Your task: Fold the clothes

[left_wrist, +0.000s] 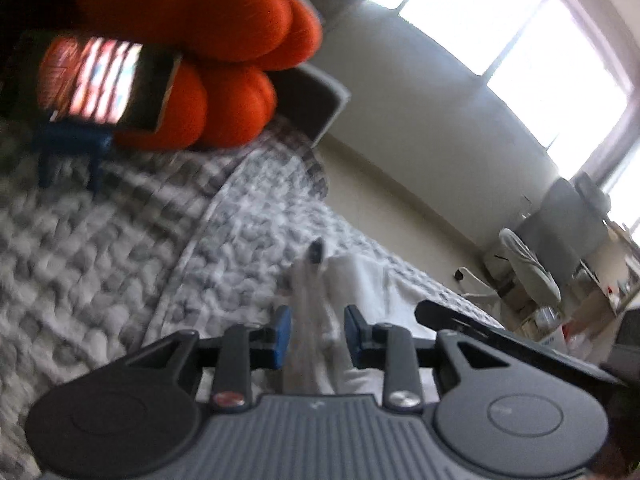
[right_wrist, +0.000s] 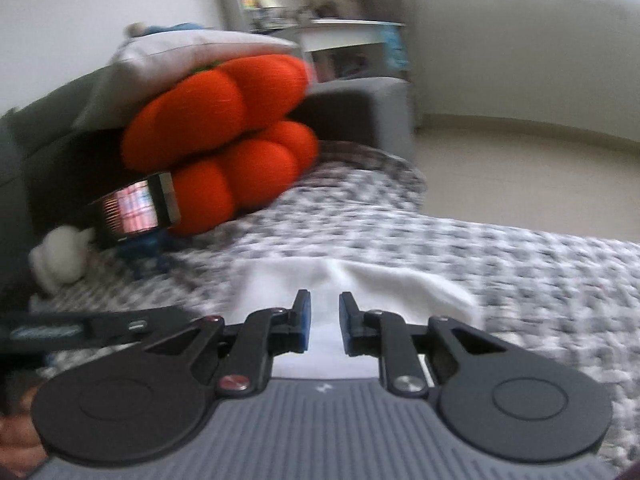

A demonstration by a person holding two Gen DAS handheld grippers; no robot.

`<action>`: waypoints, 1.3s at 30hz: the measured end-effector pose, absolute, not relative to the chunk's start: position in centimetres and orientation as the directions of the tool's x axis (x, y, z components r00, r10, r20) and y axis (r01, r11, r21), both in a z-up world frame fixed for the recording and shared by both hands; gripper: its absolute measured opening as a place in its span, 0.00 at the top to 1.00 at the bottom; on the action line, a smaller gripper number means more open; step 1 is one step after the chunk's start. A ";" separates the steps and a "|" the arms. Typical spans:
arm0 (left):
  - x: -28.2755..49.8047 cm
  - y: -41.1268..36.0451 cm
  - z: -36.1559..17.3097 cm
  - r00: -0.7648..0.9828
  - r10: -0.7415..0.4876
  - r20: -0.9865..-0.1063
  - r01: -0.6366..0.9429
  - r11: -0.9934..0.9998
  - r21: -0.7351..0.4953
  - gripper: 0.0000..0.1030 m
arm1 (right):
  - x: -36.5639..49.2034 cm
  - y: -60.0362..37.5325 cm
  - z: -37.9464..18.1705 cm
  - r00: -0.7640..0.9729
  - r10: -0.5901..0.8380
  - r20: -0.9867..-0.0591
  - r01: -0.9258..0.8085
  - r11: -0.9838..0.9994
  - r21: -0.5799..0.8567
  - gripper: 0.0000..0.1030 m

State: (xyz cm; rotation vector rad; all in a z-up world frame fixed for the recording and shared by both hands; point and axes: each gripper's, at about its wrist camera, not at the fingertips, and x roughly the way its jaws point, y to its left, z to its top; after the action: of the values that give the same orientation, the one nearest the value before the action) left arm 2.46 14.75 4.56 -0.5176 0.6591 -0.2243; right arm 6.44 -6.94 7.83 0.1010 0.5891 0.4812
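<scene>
1. Leaning on a small blue stand at far left of the left wrist view: a phone (left_wrist: 90,80) with a lit screen, blurred, just in front of an orange plush cushion (left_wrist: 224,52).
2. Spreading beneath both: a bed with a grey-and-white patterned cover (left_wrist: 100,248).
3. Lying on that cover, lower centre: a white garment (left_wrist: 360,280), part of it bunching up into a narrow fold.
4. Showing the left gripper (left_wrist: 316,332) with jaws apart, blue pads on either side of the raised white fold; contact too blurred to tell.
5. Glowing at upper right: a bright window (left_wrist: 520,40), with cluttered furniture below it.
6. Repeating in the right wrist view: phone (right_wrist: 128,208) at left, orange cushion (right_wrist: 224,132) beside it under a grey pillow (right_wrist: 192,56).
7. Hovering at centre: the right gripper (right_wrist: 323,320), jaws apart, gripping nothing, above the white garment (right_wrist: 400,284) lying flat on the bed cover (right_wrist: 520,272).
</scene>
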 end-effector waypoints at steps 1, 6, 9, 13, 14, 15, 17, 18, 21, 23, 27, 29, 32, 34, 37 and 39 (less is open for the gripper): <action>2.7 15.1 4.3 0.767 -0.360 -0.531 0.019 0.840 -0.542 0.72 | 6.1 -6.4 7.9 0.713 0.483 -0.508 -0.430 0.874 0.226 0.80; 3.0 15.5 3.8 0.758 -0.350 -0.550 -0.015 0.834 -0.551 0.72 | 5.0 -3.6 7.2 0.627 0.537 -0.565 -0.531 0.825 0.195 0.80; 3.0 16.1 3.5 0.754 -0.362 -0.548 -0.025 0.818 -0.575 0.72 | 4.4 -2.5 6.4 0.582 0.538 -0.610 -0.567 0.806 0.170 0.78; 3.2 16.4 3.4 0.753 -0.363 -0.548 -0.034 0.811 -0.584 0.72 | 4.0 -2.2 5.8 0.548 0.542 -0.637 -0.586 0.792 0.170 0.77; 3.2 16.4 3.4 0.753 -0.363 -0.549 -0.033 0.812 -0.583 0.72 | 4.0 -2.2 5.7 0.540 0.545 -0.642 -0.590 0.789 0.174 0.77; 3.2 16.4 3.4 0.753 -0.363 -0.549 -0.033 0.812 -0.582 0.72 | 3.9 -2.0 5.7 0.540 0.541 -0.644 -0.596 0.787 0.161 0.77; 3.2 16.2 3.3 0.750 -0.365 -0.552 -0.030 0.815 -0.579 0.72 | 3.6 -1.8 5.8 0.551 0.532 -0.642 -0.600 0.788 0.139 0.77; 3.2 16.2 3.3 0.749 -0.365 -0.553 -0.028 0.816 -0.577 0.72 | 3.6 -1.9 5.9 0.556 0.533 -0.638 -0.597 0.790 0.140 0.77; 3.2 16.0 3.3 0.743 -0.364 -0.561 -0.023 0.825 -0.565 0.72 | 3.1 -2.5 6.7 0.569 0.543 -0.617 -0.596 0.789 0.145 0.77; 3.2 15.9 3.2 0.740 -0.365 -0.564 -0.020 0.827 -0.562 0.72 | 2.3 -3.1 7.5 0.568 0.565 -0.598 -0.603 0.780 0.164 0.77; 3.3 15.9 3.2 0.737 -0.369 -0.566 -0.020 0.825 -0.565 0.71 | 1.4 -3.1 7.4 0.536 0.568 -0.625 -0.606 0.774 0.183 0.77; 3.3 15.8 3.2 0.735 -0.369 -0.569 -0.020 0.827 -0.561 0.71 | 1.4 -2.6 6.6 0.509 0.545 -0.666 -0.609 0.775 0.169 0.76; 3.3 15.7 3.2 0.734 -0.365 -0.572 -0.022 0.830 -0.558 0.71 | 1.7 -2.2 5.9 0.487 0.536 -0.690 -0.603 0.778 0.178 0.76; 3.3 15.6 3.1 0.731 -0.364 -0.577 -0.023 0.832 -0.554 0.71 | 1.6 -2.0 5.7 0.483 0.530 -0.697 -0.609 0.775 0.167 0.76; 3.4 15.4 3.2 0.730 -0.362 -0.580 -0.021 0.836 -0.548 0.71 | 1.4 -1.7 5.3 0.478 0.520 -0.708 -0.621 0.770 0.146 0.75; 3.4 15.4 3.2 0.729 -0.363 -0.580 -0.019 0.836 -0.548 0.71 | 1.3 -1.5 5.1 0.475 0.513 -0.715 -0.629 0.766 0.132 0.74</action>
State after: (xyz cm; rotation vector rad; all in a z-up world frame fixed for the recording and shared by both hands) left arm 3.38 15.38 3.20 -0.5596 0.7370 -0.2006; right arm 1.30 -1.46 5.11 -0.1563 0.8172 0.7013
